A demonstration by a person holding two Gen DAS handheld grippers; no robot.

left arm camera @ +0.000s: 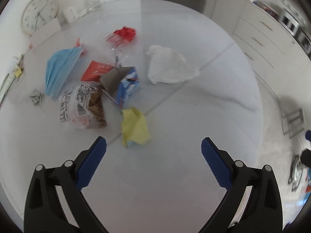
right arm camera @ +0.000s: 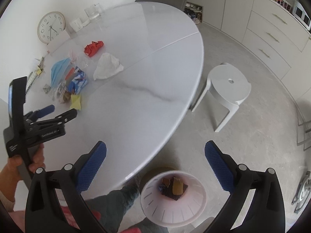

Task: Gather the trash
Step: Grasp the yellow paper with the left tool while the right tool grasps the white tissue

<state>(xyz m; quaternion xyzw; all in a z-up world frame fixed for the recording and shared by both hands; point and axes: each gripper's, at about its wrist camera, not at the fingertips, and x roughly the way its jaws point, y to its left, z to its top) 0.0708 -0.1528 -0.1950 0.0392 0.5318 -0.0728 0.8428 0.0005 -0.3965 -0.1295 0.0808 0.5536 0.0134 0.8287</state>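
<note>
Trash lies in a heap on the white table [left arm camera: 194,116]: a crumpled yellow paper [left arm camera: 135,129] nearest my open left gripper [left arm camera: 153,145], then a clear snack bag [left arm camera: 83,106], a blue carton [left arm camera: 128,86], a blue face mask [left arm camera: 60,69], a red wrapper [left arm camera: 124,34] and a white tissue [left arm camera: 168,67]. In the right wrist view the same heap shows around the yellow paper [right arm camera: 75,101], with the left gripper [right arm camera: 63,110] just short of it. My right gripper [right arm camera: 155,151] hangs open over the table's edge, above a pale bin [right arm camera: 173,196] on the floor holding some scraps.
A wall clock [right arm camera: 51,27], glass jars [right arm camera: 93,12] and a white cup [right arm camera: 75,24] stand at the table's far side. A white stool [right arm camera: 227,89] sits on the floor to the right. Drawers [right arm camera: 272,36] line the far wall. A person's knee [right arm camera: 108,203] is beside the bin.
</note>
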